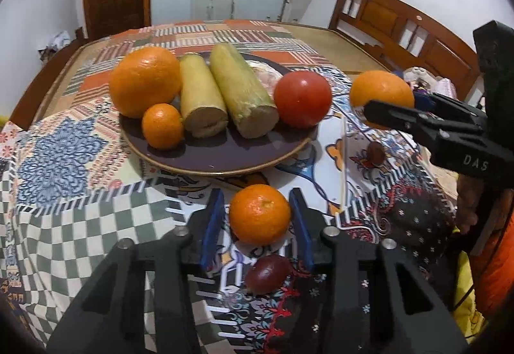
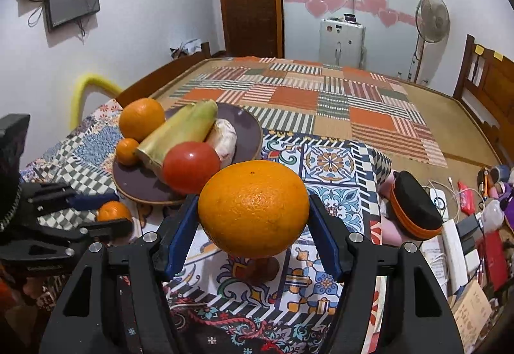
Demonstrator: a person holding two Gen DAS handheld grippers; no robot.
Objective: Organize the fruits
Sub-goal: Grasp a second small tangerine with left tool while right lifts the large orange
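A dark purple plate (image 1: 225,158) holds a large orange (image 1: 144,81), a small mandarin (image 1: 162,126), two corn pieces (image 1: 241,90) and a tomato (image 1: 303,99). My left gripper (image 1: 259,214) is shut on a mandarin (image 1: 259,214) just in front of the plate, above the cloth. My right gripper (image 2: 253,209) is shut on a big orange (image 2: 253,209), held above the cloth to the right of the plate (image 2: 244,126). The same orange (image 1: 380,90) and right gripper show in the left wrist view.
Two small dark red fruits (image 1: 268,273) (image 1: 376,153) lie on the patterned cloth, with a thin white stick (image 1: 343,161) between them. A black and orange case (image 2: 414,206), cables and clutter lie at the right. A wooden headboard (image 1: 401,23) stands at the far right.
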